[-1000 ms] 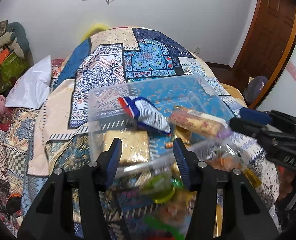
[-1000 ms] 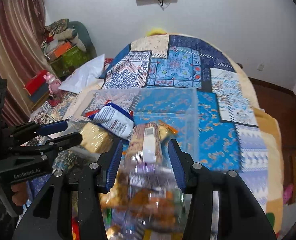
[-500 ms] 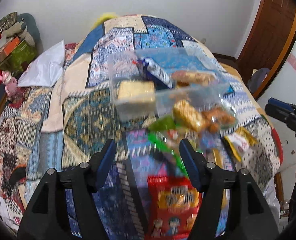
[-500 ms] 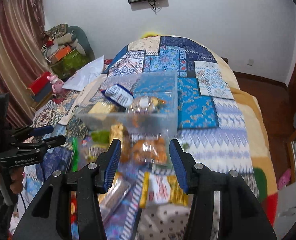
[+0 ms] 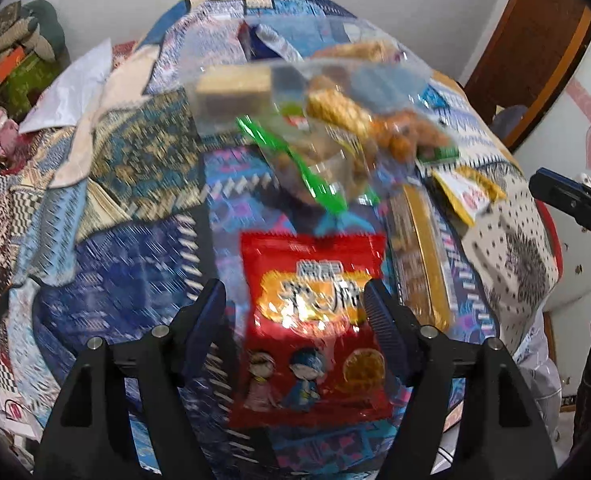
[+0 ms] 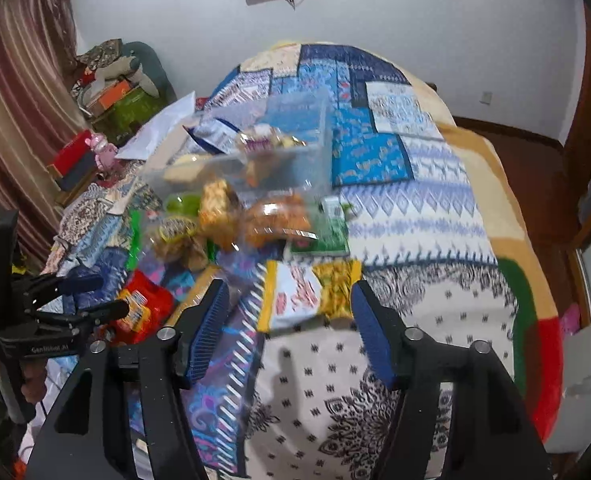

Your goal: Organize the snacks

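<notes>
Red snack bag (image 5: 315, 328) lies flat on the quilt (image 5: 127, 248), directly ahead of your L gripper (image 5: 293, 304), centred btwn its jaws, long axis running away from you. L is the nearer hand; R gripper (image 6: 289, 312) hangs over the yellow/white packet (image 6: 295, 296). Both sets of jaws wide open, holding nothing. Clear bin (image 6: 295, 128) sits further up the bed, approx 4 snacks inside. Count of loose items: 1 red bag, 1 long gold pack (image 5: 423, 256), several clear bags, blurred, can't count exactly.
</notes>
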The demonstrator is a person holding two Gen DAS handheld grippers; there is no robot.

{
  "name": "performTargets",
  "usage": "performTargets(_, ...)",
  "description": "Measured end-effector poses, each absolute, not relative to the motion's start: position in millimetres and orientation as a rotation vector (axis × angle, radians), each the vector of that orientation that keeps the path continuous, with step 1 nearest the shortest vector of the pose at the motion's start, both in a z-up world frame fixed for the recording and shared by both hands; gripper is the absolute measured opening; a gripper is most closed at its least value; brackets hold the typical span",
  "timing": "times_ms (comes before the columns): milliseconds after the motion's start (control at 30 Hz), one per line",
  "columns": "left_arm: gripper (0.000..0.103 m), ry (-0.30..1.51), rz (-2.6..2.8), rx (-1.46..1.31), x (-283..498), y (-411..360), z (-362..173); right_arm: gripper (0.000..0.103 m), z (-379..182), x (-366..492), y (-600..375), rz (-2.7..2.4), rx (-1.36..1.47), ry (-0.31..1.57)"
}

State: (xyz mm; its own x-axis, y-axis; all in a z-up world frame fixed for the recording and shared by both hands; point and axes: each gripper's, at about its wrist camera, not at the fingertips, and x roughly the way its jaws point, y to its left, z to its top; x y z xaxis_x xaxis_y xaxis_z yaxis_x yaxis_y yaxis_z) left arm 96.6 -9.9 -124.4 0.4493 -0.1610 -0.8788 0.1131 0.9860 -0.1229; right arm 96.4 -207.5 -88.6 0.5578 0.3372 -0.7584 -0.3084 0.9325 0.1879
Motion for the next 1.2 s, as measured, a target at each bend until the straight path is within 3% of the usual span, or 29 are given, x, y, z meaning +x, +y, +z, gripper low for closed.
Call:
performTargets(267,0.085,1.121,-0.211,-0.100,90,-14,-141,0.079,-112,97,-208,0.370,0.033,0.945)
performTargets(600,0.087,1.119,-0.184,-0.046,91,-20,-156,0.079,-135,118,-196,0.354,0.010,0.997)
performTargets(1133,0.068,1.068,-0.170,-0.041,95,-12,-156,0.085,-153,142,-180,0.352,0.024,1.045)
performTargets(1200,0.068,1.066,-0.169,-0.041,93,-10,-155,0.077,-154,142,-180,0.352,0.024,1.047)
